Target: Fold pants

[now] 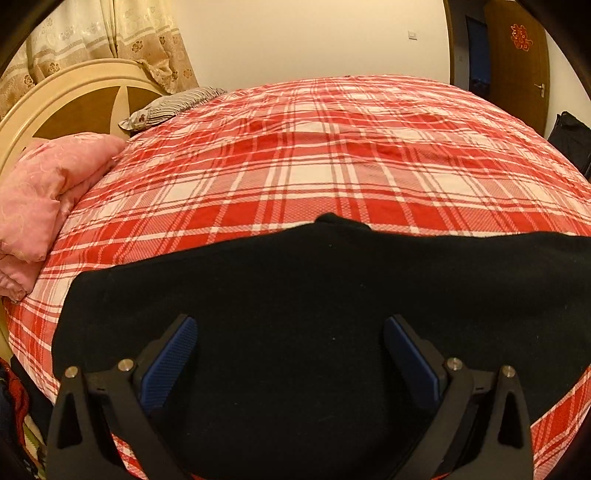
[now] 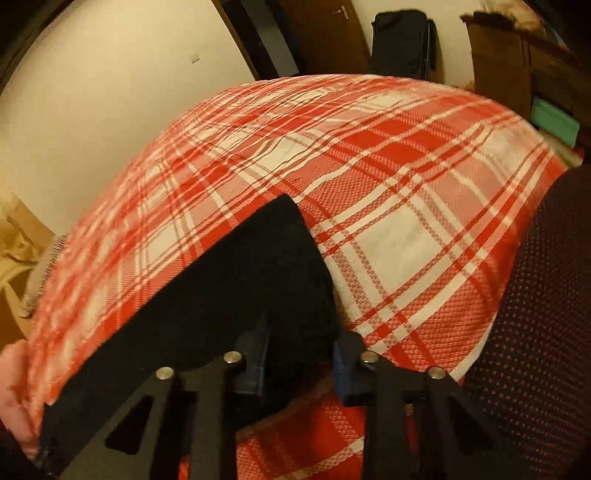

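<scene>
Black pants [image 1: 314, 314] on plaid bedspread [image 1: 314, 166]

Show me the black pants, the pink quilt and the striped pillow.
black pants [image 1: 314, 288], left wrist view, middle of the cloth
pink quilt [image 1: 44, 184], left wrist view, its top fold
striped pillow [image 1: 173, 105], left wrist view, its middle

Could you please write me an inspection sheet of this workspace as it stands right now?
Surface: bed with a red-and-white plaid sheet, lightly wrinkled.
Job's things: black pants lying flat along the near edge; one end reaches the right claw.
Clutter: pink quilt and striped pillow by the headboard.
Grippers: left claw open above the pants; right claw narrowed around the pants' edge, fabric between the fingers.
Cables: nothing seen.
Surroundings: curtain, wooden door, black bag.
</scene>
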Demonstrator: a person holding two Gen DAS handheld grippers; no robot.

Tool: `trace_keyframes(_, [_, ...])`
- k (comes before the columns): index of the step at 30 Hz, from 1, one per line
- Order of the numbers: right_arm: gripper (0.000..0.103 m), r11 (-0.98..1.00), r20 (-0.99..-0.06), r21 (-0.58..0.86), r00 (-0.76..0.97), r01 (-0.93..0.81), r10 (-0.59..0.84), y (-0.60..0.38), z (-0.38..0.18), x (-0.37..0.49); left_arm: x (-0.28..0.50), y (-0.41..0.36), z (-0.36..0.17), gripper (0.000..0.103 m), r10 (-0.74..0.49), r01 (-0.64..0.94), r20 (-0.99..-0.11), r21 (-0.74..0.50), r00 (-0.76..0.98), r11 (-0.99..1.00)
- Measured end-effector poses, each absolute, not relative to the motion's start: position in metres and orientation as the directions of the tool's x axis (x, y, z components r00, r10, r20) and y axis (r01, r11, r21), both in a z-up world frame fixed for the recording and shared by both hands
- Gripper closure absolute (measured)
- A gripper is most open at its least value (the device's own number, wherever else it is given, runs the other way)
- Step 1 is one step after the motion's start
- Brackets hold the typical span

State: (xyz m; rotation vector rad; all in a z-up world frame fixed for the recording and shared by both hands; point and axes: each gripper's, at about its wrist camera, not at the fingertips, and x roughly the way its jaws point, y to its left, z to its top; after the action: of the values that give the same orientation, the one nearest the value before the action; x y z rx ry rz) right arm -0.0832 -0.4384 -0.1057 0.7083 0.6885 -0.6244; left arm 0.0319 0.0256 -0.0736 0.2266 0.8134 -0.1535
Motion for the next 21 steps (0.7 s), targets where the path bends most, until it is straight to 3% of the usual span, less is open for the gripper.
trace_keyframes(2, [0.088, 0.620, -0.741, 0.348, 0.612, 0.703, -0.278, -0.434, -0.099, -0.080, 0.031, 0.027, -0.075, 0.000, -0.057, 0.222, -0.736, 0.129, 0.674, 0.966])
trace_keyframes(6, [0.088, 0.728, -0.672, 0.274, 0.666, 0.628, -0.323, -0.394, -0.053, -0.073, 0.031, 0.030, -0.075, 0.000, -0.069, 0.225, -0.739, 0.114, 0.670, 0.968])
trace_keyframes(13, [0.088, 0.924, -0.617, 0.170, 0.768, 0.343, -0.171, -0.281, 0.003, -0.019, 0.029, 0.037, -0.072, 0.000, -0.076, 0.217, -0.735, 0.099, 0.674, 0.971])
trace_keyframes(21, [0.088, 0.999, -0.650, -0.033, 0.759, 0.009, -0.029, -0.131, -0.037, 0.025, 0.027, 0.049, -0.070, 0.000, -0.093, 0.205, -0.730, 0.066, 0.677, 0.977])
